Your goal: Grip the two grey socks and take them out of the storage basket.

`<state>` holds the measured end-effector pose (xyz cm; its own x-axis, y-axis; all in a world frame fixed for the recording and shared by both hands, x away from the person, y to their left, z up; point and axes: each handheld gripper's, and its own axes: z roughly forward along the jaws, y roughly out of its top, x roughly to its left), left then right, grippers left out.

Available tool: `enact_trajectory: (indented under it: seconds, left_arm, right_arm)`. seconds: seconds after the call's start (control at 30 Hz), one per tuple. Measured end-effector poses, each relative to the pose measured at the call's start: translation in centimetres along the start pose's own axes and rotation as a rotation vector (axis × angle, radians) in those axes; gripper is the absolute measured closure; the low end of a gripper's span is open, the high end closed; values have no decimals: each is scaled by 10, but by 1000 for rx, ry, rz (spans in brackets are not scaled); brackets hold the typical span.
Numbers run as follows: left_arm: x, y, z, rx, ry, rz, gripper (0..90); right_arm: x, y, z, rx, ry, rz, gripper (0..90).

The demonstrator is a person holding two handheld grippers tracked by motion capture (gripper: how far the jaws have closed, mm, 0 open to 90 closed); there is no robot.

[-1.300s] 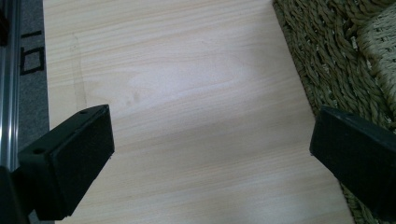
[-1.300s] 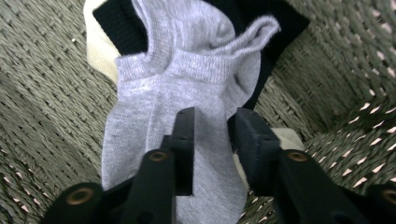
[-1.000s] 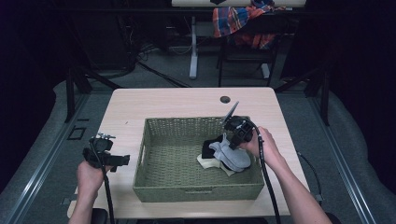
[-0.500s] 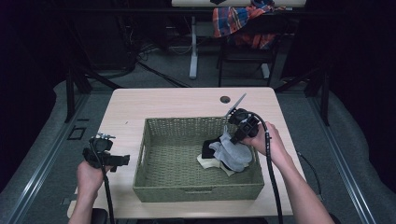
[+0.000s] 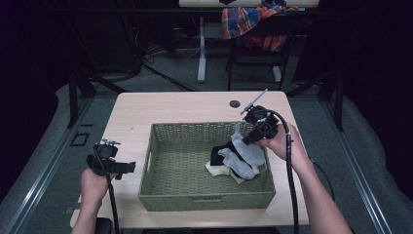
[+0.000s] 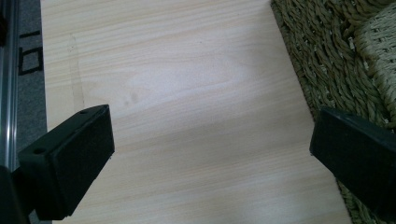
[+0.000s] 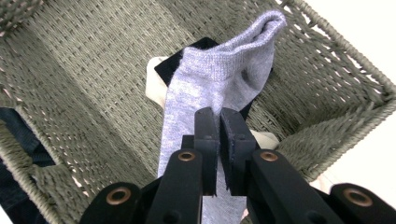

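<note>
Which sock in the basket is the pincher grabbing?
The grey sock. The right gripper pinches it and lifts one end, while the black sock and the cream sock lie flat underneath in the basket.

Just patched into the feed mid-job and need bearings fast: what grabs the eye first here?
The right claw is shut on a light grey knitted sock, holding it above the green woven wicker basket in the middle of the pale wooden table. Under it, at the basket's right end, lie a black sock and a cream sock. The left claw waits open over bare table left of the basket.
</note>
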<state>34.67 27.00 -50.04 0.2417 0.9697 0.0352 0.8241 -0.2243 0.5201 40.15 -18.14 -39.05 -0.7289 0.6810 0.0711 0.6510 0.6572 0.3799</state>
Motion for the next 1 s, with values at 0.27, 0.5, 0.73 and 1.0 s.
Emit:
enact_trajectory:
  seconds: [0.27, 0.5, 0.73, 1.0]
  left_arm:
    - [0, 0, 0, -2, 3, 1, 0]
    - [0, 0, 0, -1, 1, 1, 0]
    - [0, 0, 0, 0, 1, 1, 0]
    - [0, 0, -1, -1, 2, 1, 0]
  right_arm:
    - [-2, -4, -15, -37, -7, 5, 861]
    - [-11, -11, -31, -69, -20, 32, 860]
    - [-24, -22, -39, -69, -42, 77, 860]
    - [-41, -37, -49, -76, -75, 133, 860]
